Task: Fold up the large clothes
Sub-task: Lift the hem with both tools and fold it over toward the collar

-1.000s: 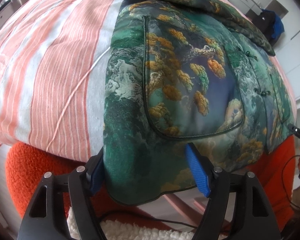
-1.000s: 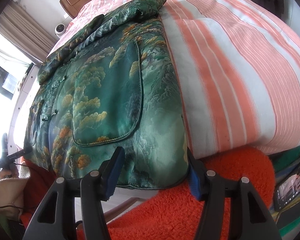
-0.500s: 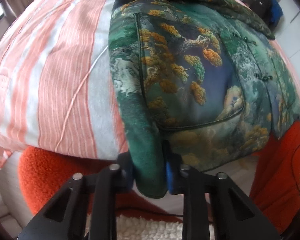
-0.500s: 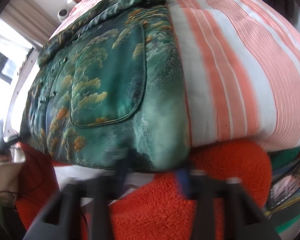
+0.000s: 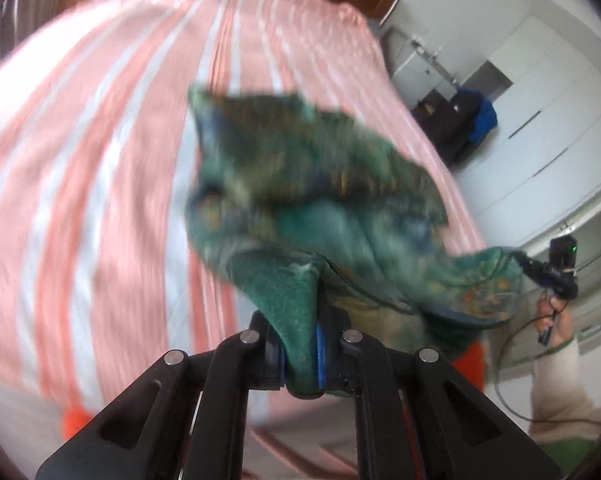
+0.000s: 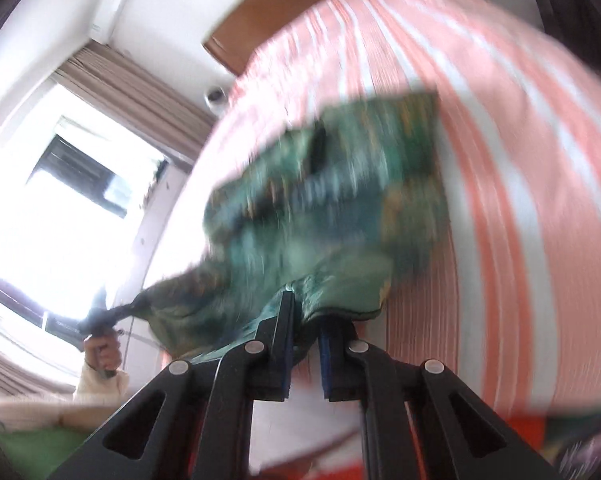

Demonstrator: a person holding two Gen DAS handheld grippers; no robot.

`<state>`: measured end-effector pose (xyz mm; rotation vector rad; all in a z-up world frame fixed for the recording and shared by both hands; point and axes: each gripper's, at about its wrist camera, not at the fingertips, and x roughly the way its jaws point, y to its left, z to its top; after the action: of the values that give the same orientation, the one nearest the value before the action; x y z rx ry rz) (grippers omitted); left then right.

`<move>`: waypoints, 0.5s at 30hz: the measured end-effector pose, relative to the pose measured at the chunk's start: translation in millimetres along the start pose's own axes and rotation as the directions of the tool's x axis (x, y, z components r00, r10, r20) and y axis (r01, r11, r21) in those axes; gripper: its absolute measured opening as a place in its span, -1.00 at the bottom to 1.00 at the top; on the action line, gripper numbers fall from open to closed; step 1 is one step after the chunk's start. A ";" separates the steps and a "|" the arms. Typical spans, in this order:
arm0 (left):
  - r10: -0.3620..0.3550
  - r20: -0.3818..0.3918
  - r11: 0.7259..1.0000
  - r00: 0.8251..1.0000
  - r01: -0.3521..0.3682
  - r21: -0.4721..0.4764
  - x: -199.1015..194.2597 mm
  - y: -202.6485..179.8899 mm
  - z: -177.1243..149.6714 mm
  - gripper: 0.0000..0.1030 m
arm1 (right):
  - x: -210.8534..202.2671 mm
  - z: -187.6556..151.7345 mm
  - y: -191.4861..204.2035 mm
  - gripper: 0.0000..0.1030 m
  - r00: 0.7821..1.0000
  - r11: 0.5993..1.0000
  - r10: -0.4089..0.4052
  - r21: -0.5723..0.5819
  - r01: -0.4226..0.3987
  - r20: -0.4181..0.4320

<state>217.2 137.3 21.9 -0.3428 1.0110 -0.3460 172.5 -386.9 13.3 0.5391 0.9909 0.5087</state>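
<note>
Left hand-held gripper point(image 5: 300, 354) is clamped on one lower corner of the green brocade jacket point(image 5: 300, 184); the right hand-held gripper point(image 6: 302, 354) is clamped on the other corner. Between them the hem hangs raised above the bed point(image 5: 100, 160), while the far part of the jacket lies on the orange-and-white striped bedcover point(image 6: 520, 160). Both views are motion-blurred, so the collar end cannot be made out clearly. Judged from this, the step in hand is carrying the hem over toward the collar for a crosswise fold. To do it well, the two corners should travel level and equally far apart, keeping the hem taut so no slack bunches in the middle, and land squarely on the upper edge before either grip is released. Each hand-held gripper points forward along the bed, tilted slightly upward, fingers vertical-sided on the cloth. Beyond the bed stand a wooden headboard point(image 6: 260, 28), a curtained window point(image 6: 80, 200) and white wardrobes point(image 5: 540, 120).
</note>
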 end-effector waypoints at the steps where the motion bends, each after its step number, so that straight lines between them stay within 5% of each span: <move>1: 0.021 0.044 1.000 0.999 -0.021 0.020 3.9 -7.6 33.1 -0.81 | 6.0 28.3 5.6 -0.80 0.999 0.999 -0.027 -0.036 0.028 0.030; 4: 0.045 0.082 0.998 0.996 -0.048 0.034 39.3 -25.9 122.2 -0.54 | 41.3 114.9 14.7 -0.80 0.989 0.988 -0.100 -0.108 0.112 0.112; 5: 0.077 0.050 0.996 0.996 -0.079 0.039 61.3 -28.2 154.3 -0.26 | 57.8 145.0 14.1 -0.80 0.980 0.983 -0.128 -0.109 0.145 0.152; 8: 0.172 -0.048 0.984 0.984 -0.173 -0.027 102.7 -14.9 197.6 0.06 | 104.8 211.3 -6.6 -0.57 0.959 0.982 -0.179 -0.018 0.187 0.220; 9: 0.191 -0.067 0.980 0.979 -0.194 -0.040 107.8 -8.7 201.1 0.08 | 116.2 224.2 -18.7 0.08 0.954 0.979 -0.205 0.044 0.200 0.219; 11: 0.245 -0.050 0.968 0.968 -0.247 -0.039 100.2 3.2 196.8 0.65 | 124.3 234.7 -38.8 0.95 0.946 0.972 -0.211 0.155 0.176 0.246; 13: 0.273 0.007 0.961 0.962 -0.272 -0.042 85.7 21.3 181.8 0.93 | 119.0 233.9 -51.2 0.94 0.940 0.972 -0.175 0.201 0.118 0.294; 15: 0.267 0.015 0.962 0.964 -0.266 -0.055 86.4 40.0 173.4 0.93 | 122.1 230.4 -58.2 0.94 0.944 0.971 -0.196 0.188 0.148 0.264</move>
<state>414.2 156.0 23.6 -0.2531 1.0309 -0.0714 439.1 -398.8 0.4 0.6473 0.8015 0.1854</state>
